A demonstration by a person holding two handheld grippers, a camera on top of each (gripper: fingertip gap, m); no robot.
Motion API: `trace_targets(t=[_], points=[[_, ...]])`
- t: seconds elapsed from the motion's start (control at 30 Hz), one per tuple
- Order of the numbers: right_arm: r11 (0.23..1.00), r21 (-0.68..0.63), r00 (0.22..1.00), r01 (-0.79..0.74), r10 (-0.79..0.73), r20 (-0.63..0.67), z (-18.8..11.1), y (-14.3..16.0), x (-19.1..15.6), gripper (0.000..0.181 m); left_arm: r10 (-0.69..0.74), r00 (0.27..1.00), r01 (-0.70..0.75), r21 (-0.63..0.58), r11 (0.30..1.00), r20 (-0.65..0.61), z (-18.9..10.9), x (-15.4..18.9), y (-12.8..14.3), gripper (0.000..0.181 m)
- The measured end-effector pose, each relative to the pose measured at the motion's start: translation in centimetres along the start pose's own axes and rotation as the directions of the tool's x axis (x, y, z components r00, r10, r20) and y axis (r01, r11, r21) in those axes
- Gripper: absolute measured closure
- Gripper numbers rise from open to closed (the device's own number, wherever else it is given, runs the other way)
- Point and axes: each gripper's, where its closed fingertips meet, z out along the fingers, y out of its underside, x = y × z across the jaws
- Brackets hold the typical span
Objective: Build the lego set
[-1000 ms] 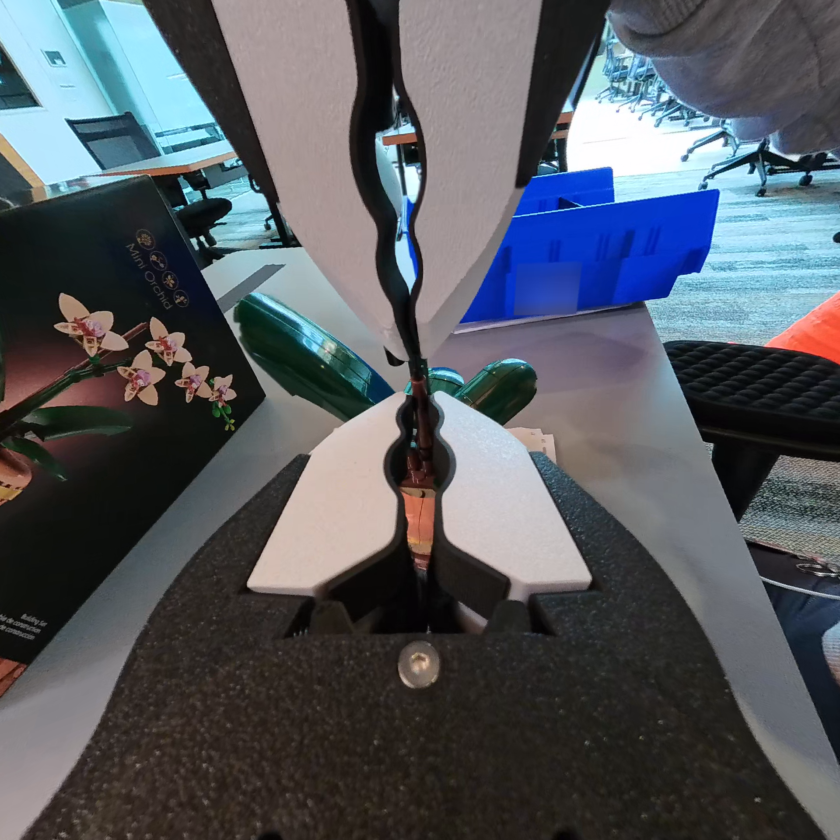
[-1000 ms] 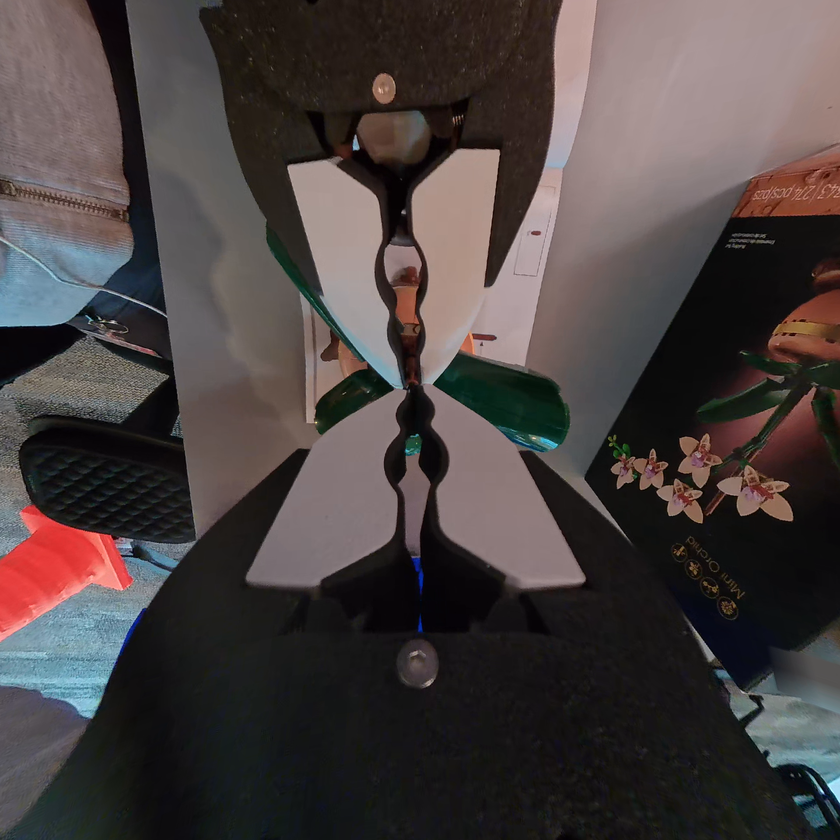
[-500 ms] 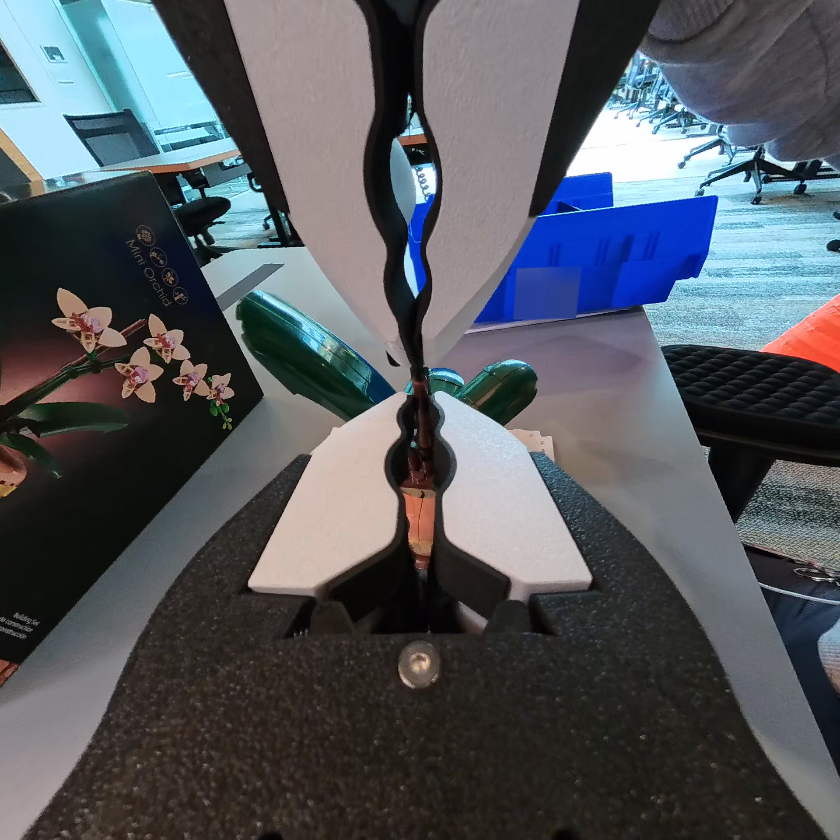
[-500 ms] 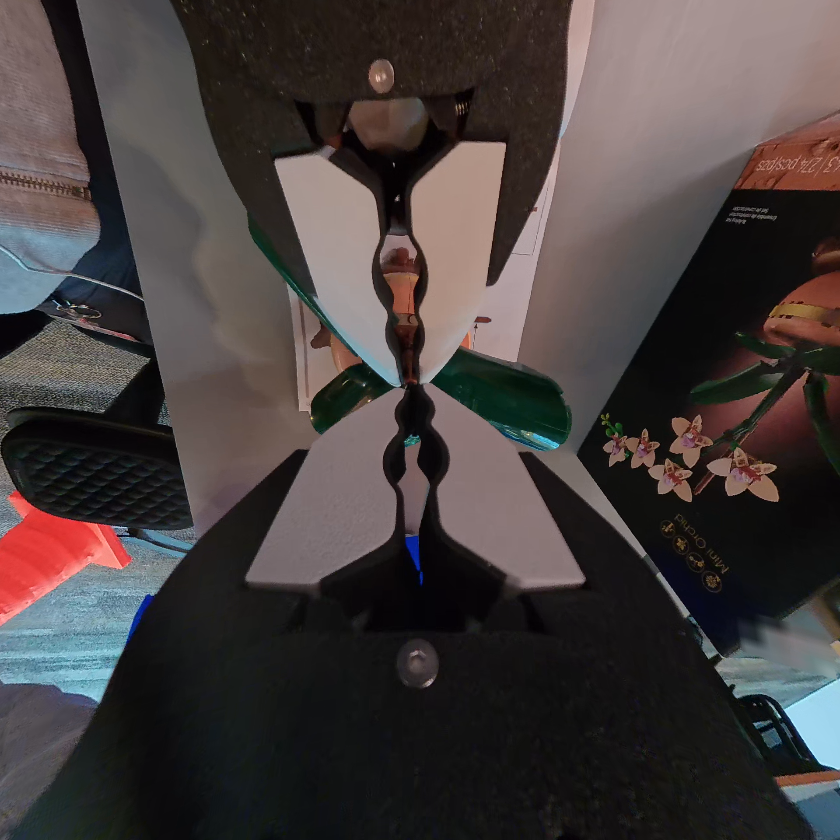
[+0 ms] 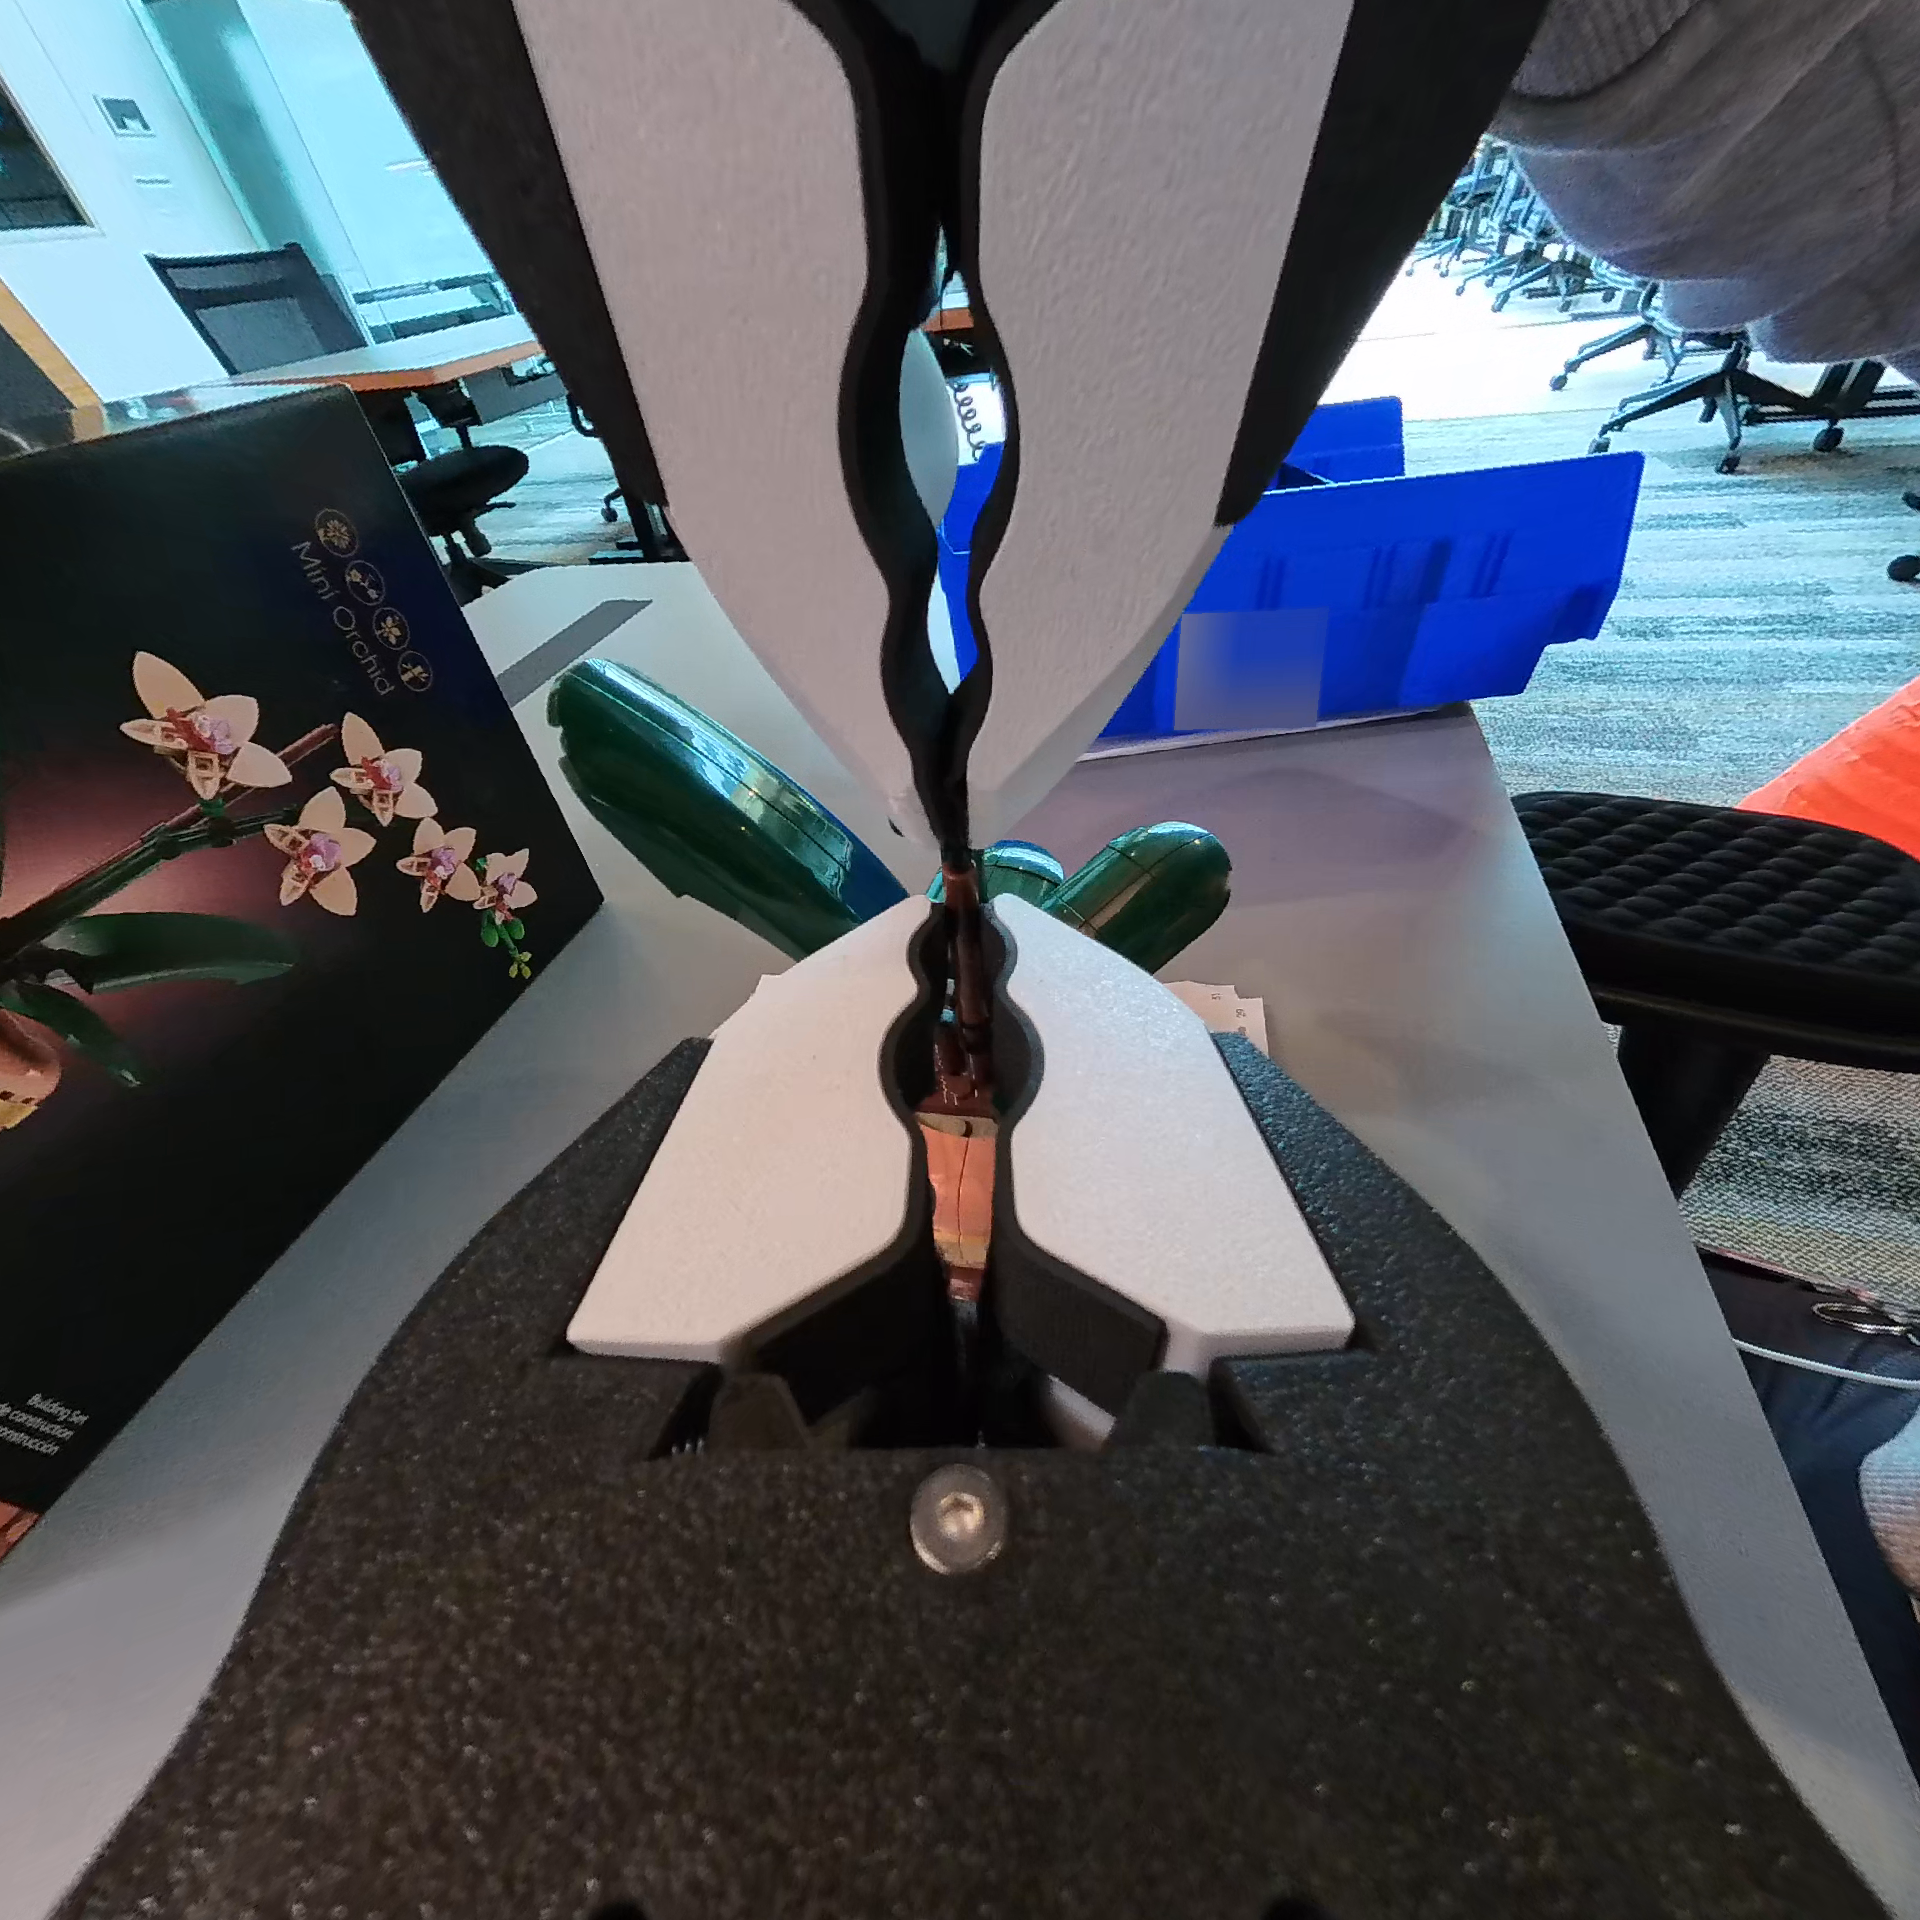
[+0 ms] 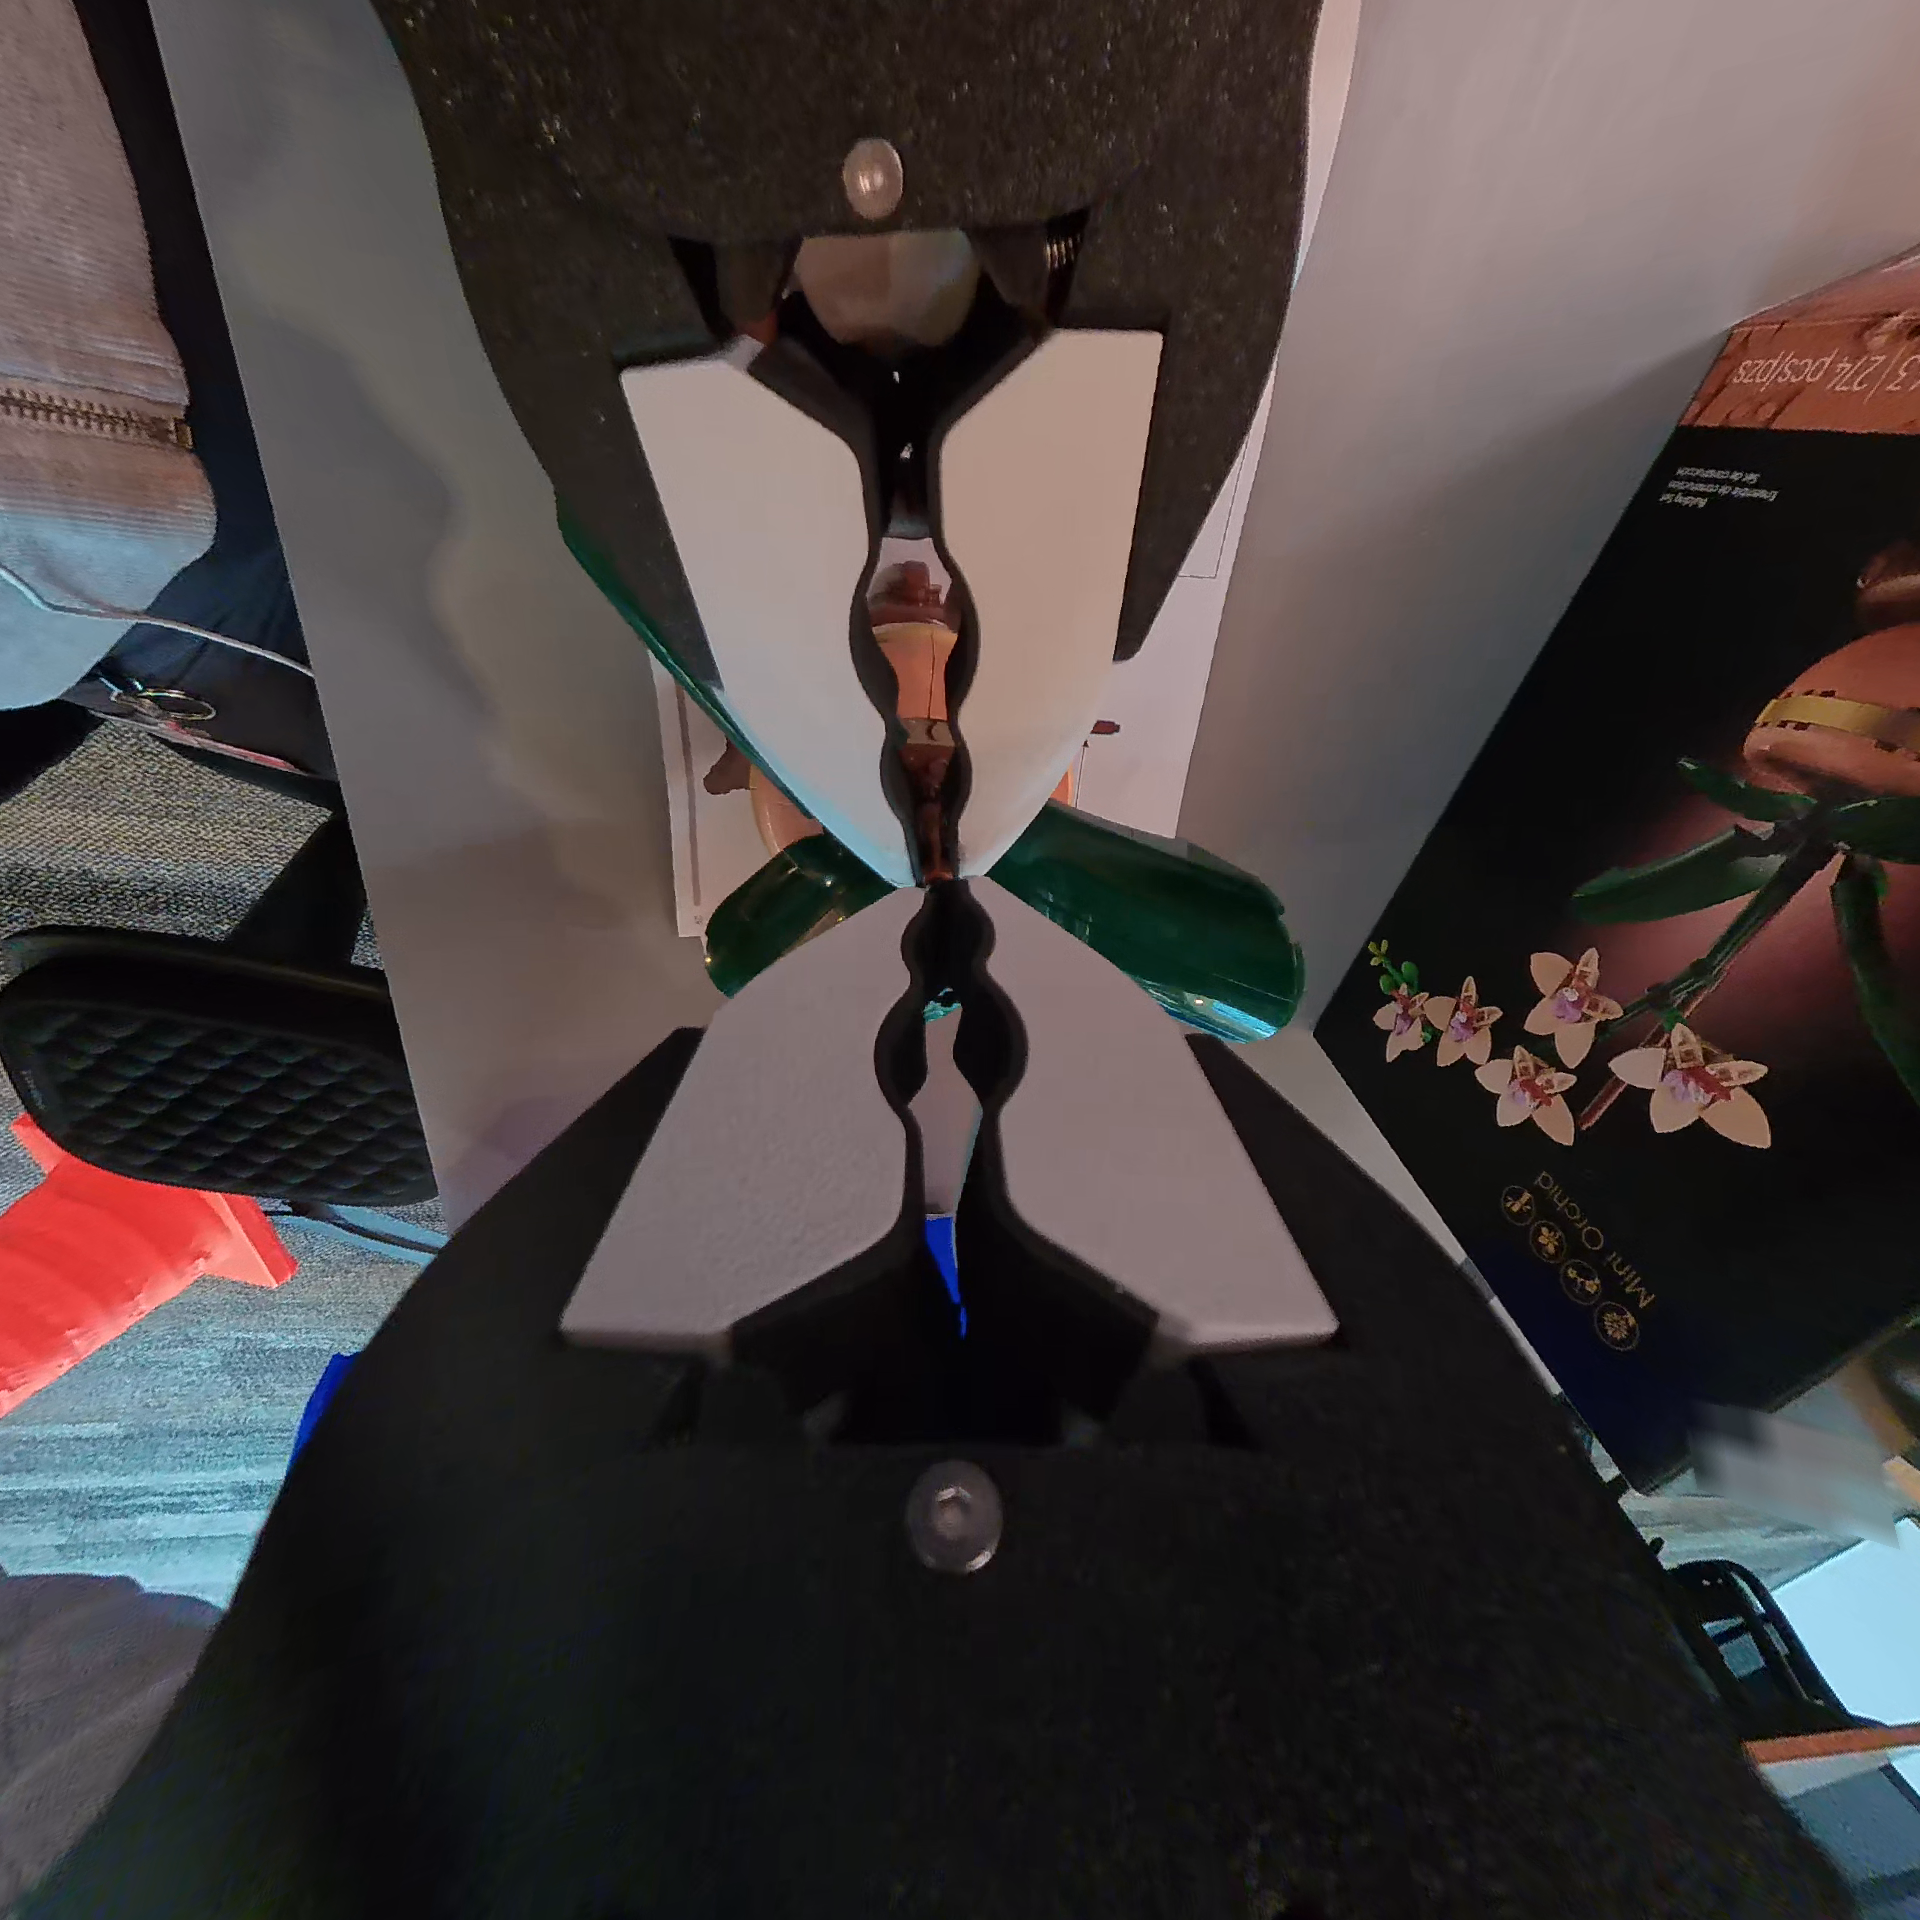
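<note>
My left gripper [image 5: 956, 906] is shut on a thin brown Lego stem [image 5: 968, 997] that rises from a tan pot piece [image 5: 961, 1174] seen between its white fingers [image 5: 810, 1143]. Dark green Lego leaves [image 5: 717, 800] spread out behind the tips. My right gripper [image 5: 935, 821] comes in from above, tip to tip with the left one, and is shut on the stem's upper end. In the right wrist view my right gripper [image 6: 940, 906] is at the bottom and the left gripper [image 6: 928, 871] is above it. The stem [image 6: 927, 790] and pot [image 6: 920, 644] show between the left fingers, with leaves [image 6: 1143, 935] behind.
The set's dark box [image 5: 208, 883] stands on the grey table [image 5: 1299, 935] at the left; it also shows in the right wrist view [image 6: 1662, 935]. A blue bin [image 5: 1403, 603] sits at the far edge. A black chair armrest [image 5: 1714, 914] is beside the table. An instruction sheet [image 6: 707, 790] lies under the model.
The right gripper has drawn closer and fills more of the left wrist view. Both grippers stay shut, tips meeting at the stem. The box has shifted a little in the right wrist view.
</note>
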Motion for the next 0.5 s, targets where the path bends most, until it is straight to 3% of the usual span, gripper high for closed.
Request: trace_targets(t=[0.5], points=[[1.0, -0.001, 1.0, -0.006, 0.006, -0.002, 0.11, -0.32, 0.14, 0.181, -0.001, 1.0, 0.001, -0.001, 1.0, 0.0, -0.21, -0.14, 0.13, 0.177]])
